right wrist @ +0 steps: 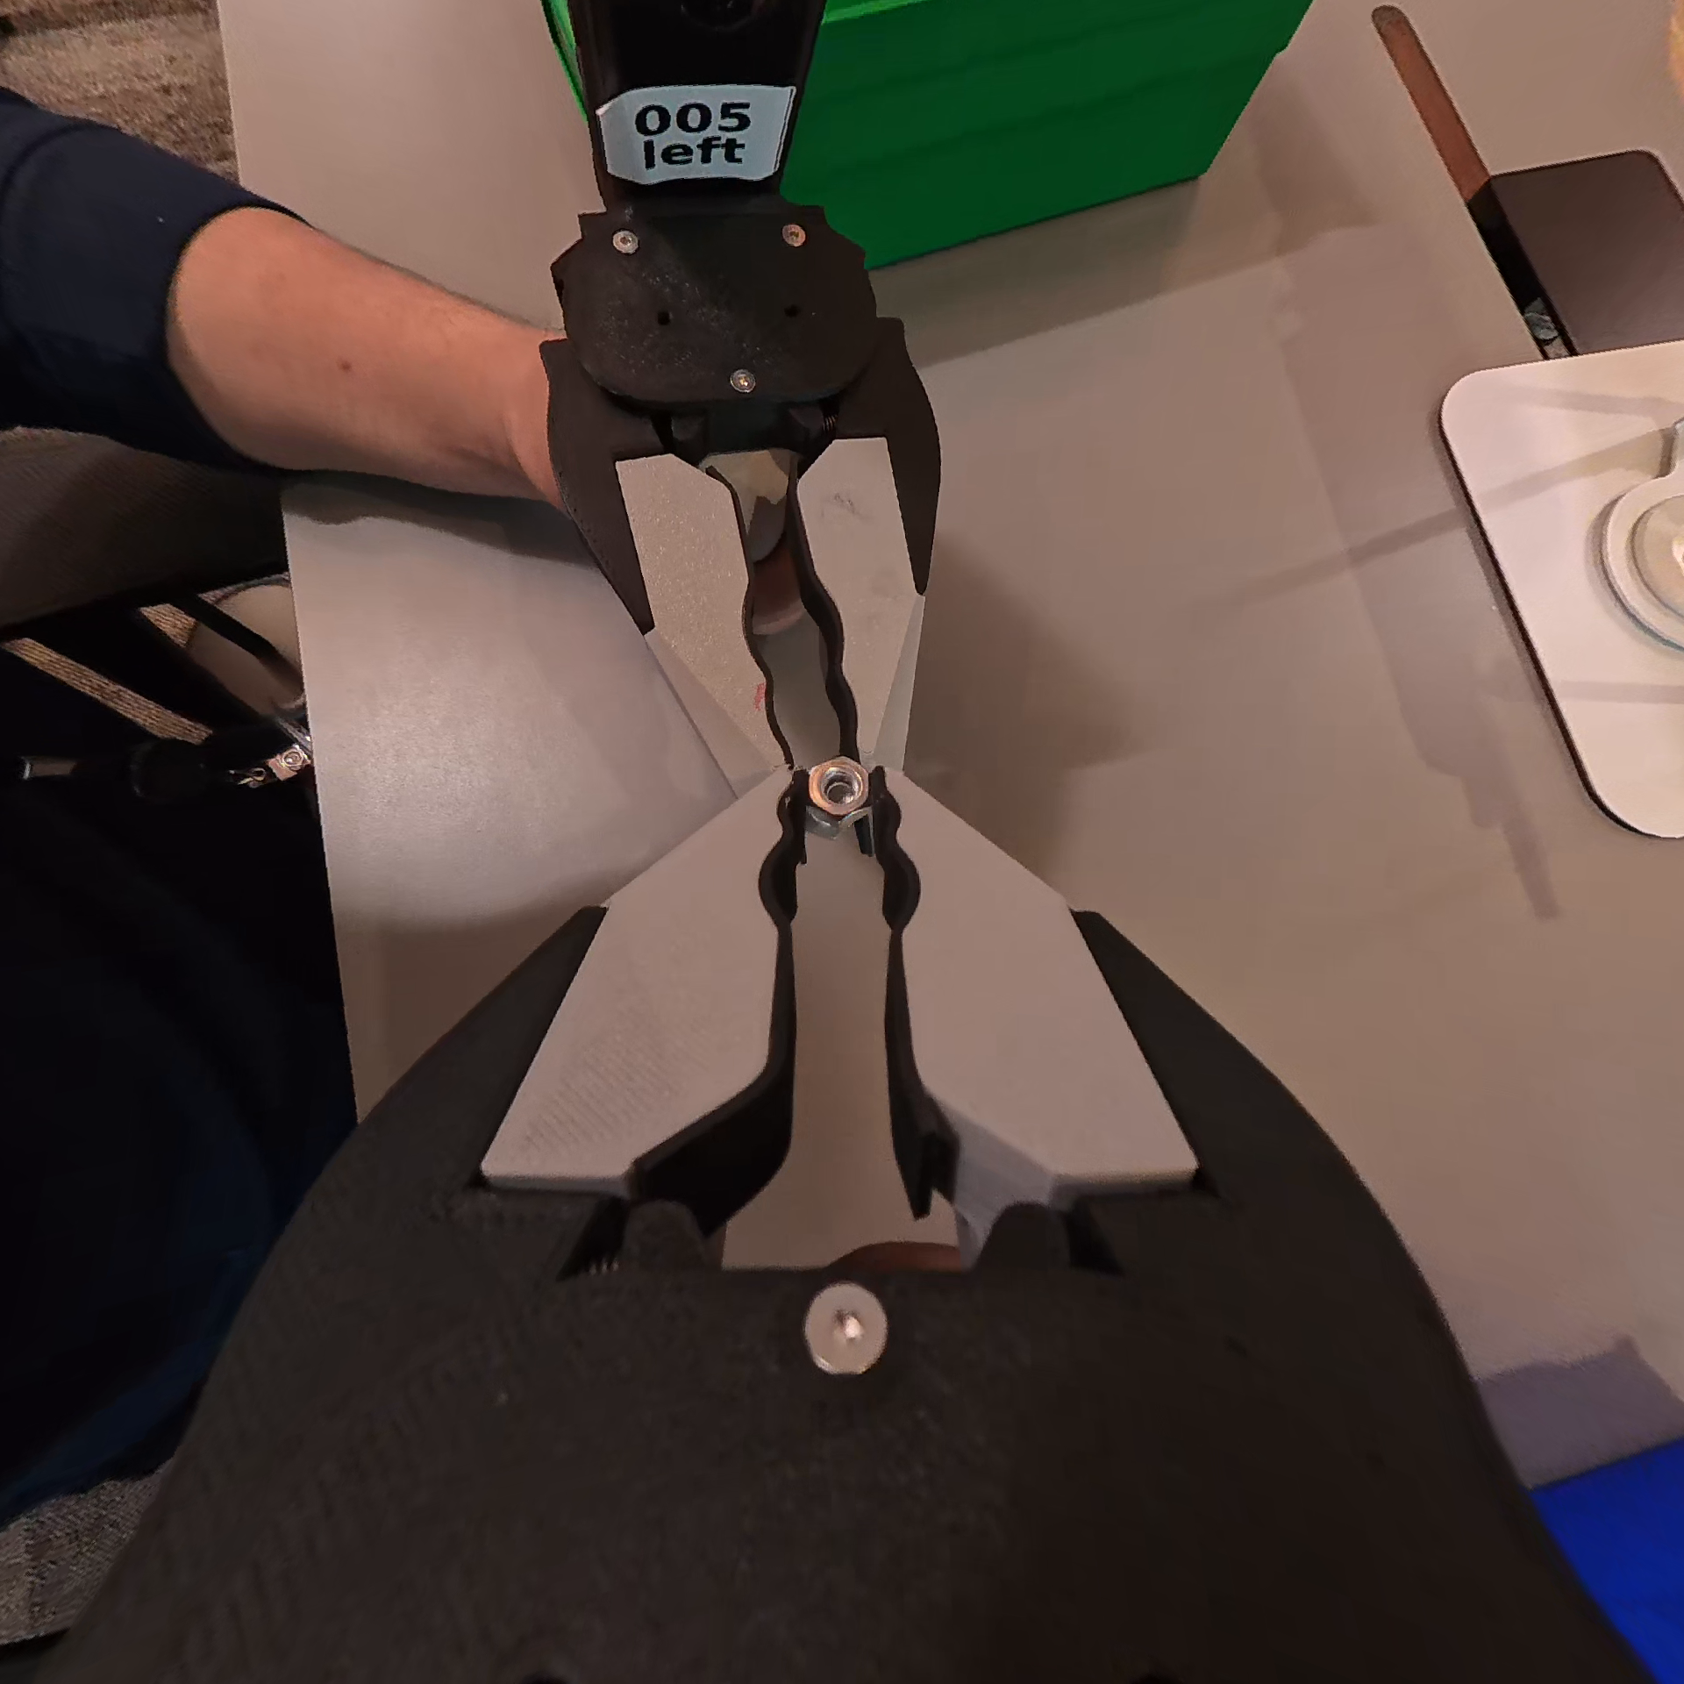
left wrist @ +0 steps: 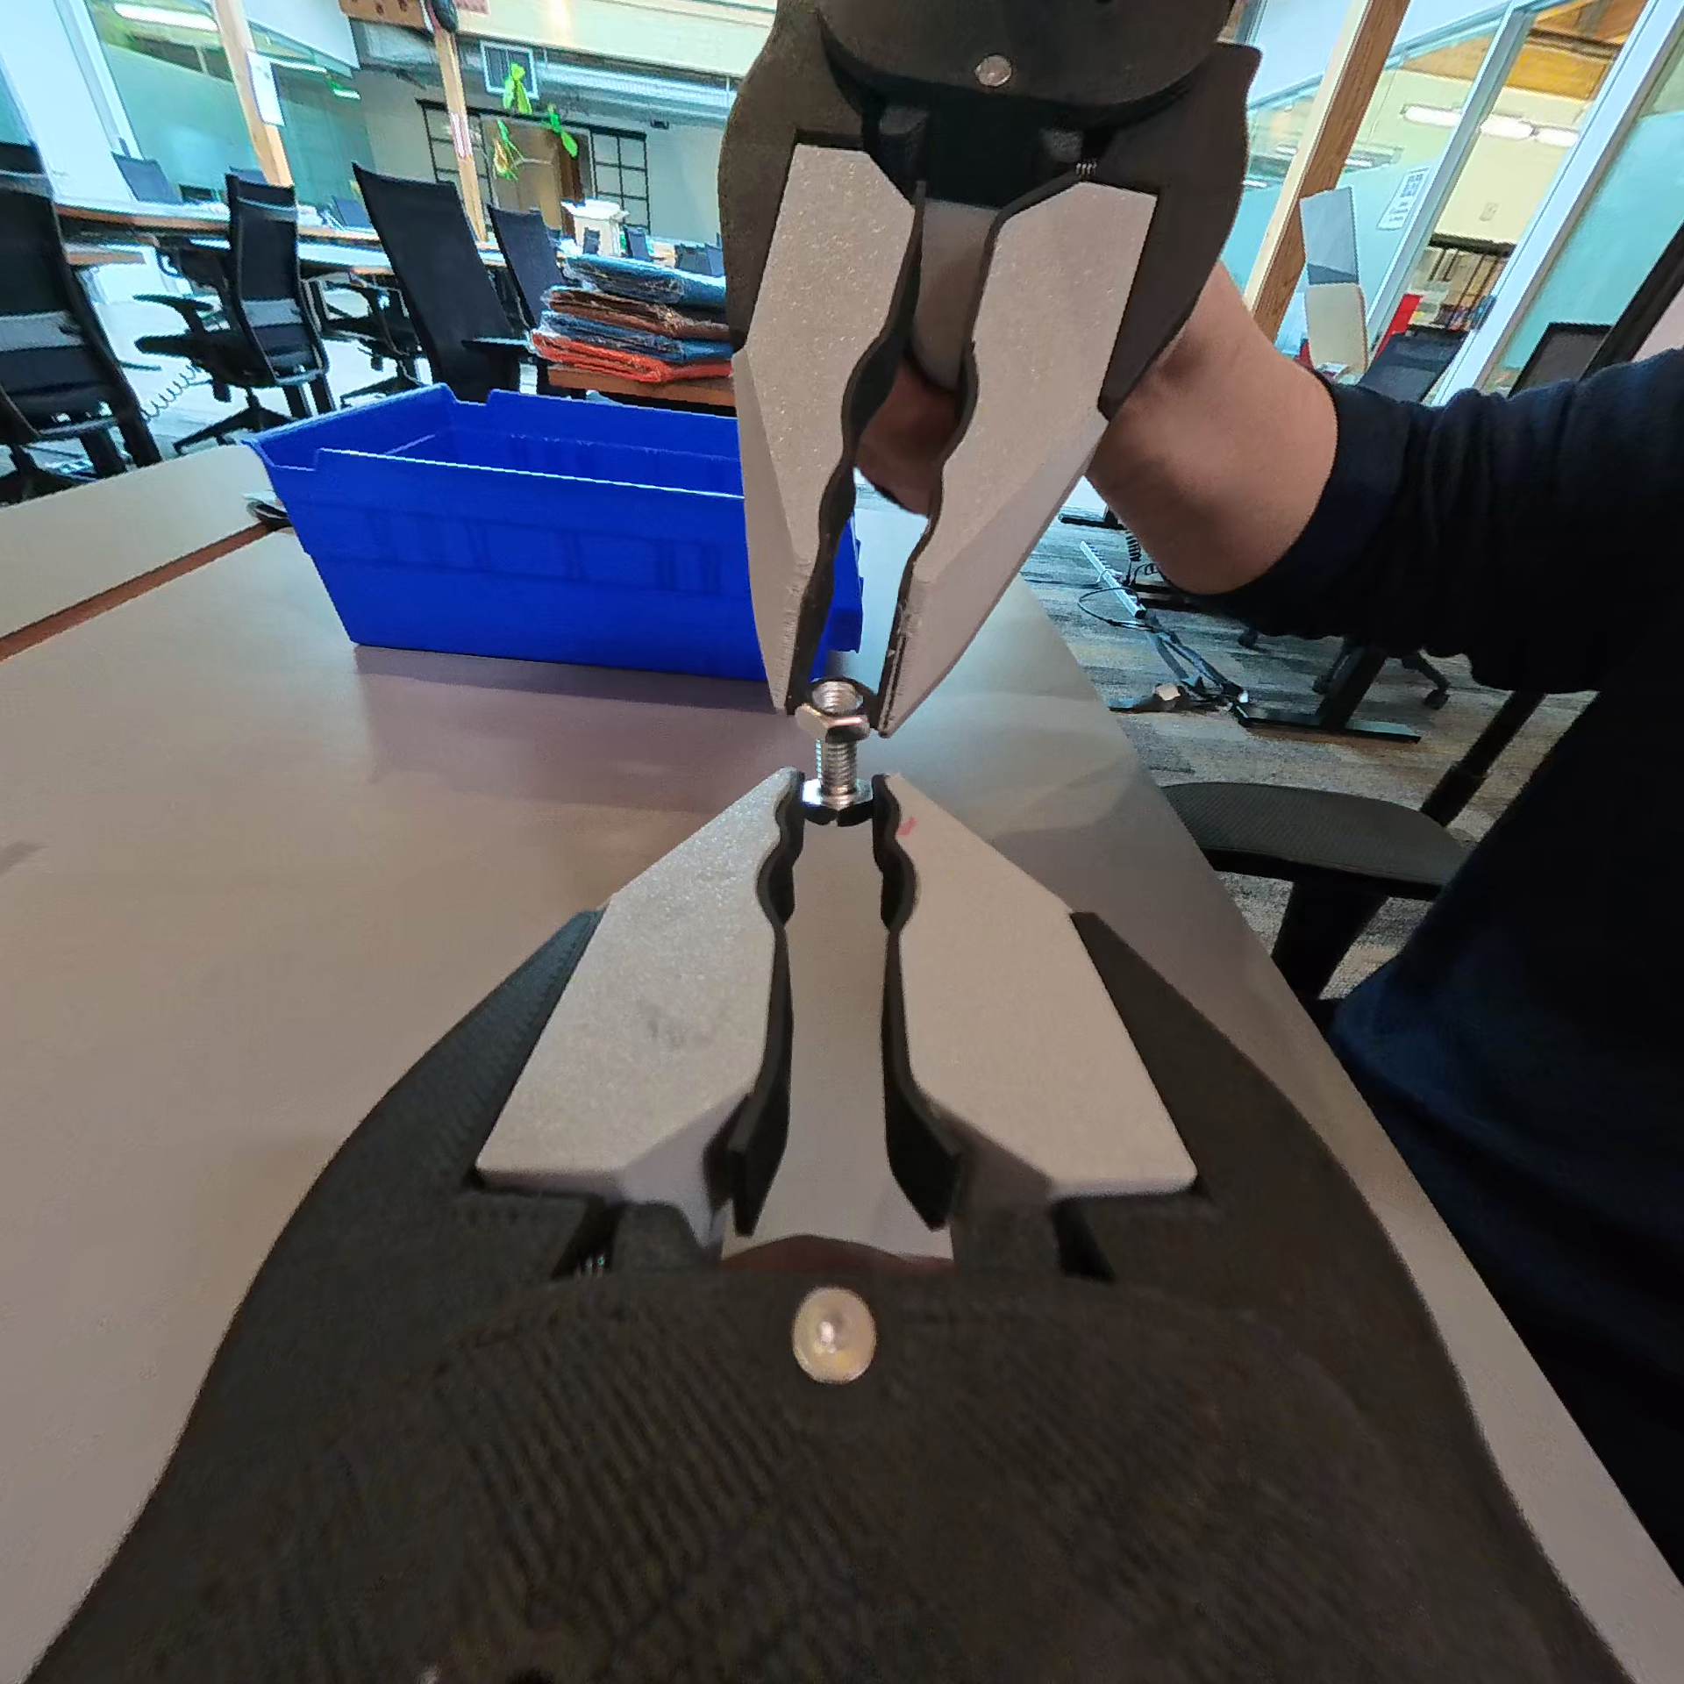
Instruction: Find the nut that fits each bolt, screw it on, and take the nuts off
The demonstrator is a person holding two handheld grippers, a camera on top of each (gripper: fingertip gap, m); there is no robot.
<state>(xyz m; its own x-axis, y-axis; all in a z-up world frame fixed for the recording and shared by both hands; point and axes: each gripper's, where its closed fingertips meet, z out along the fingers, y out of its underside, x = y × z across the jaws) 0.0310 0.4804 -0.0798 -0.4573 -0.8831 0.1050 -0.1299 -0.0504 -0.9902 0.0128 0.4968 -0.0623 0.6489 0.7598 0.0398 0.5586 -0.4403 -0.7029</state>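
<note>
In the left wrist view my left gripper [left wrist: 836, 795] is shut on the hex head of a silver bolt [left wrist: 834, 770], held above the grey table [left wrist: 273, 866]. The threaded shaft points away from me into a silver nut [left wrist: 836, 717]. My right gripper [left wrist: 836, 722] comes in from above and is shut on that nut. In the right wrist view the right gripper [right wrist: 834, 806] grips the nut [right wrist: 836, 785] at its tips, seen end-on with the hole showing. The left gripper [right wrist: 825, 754] meets it tip to tip from the far side. The bolt is mostly hidden behind the nut there.
A blue bin [left wrist: 547, 538] stands behind the grippers. A green bin [right wrist: 1002, 109] sits at the table's far side, with a dark flat device [right wrist: 1586, 237] and a white board holding a glass dish [right wrist: 1549, 592] to the right. A black chair [left wrist: 1321, 847] stands at the table edge. The tips of both grippers are at nearly the same place.
</note>
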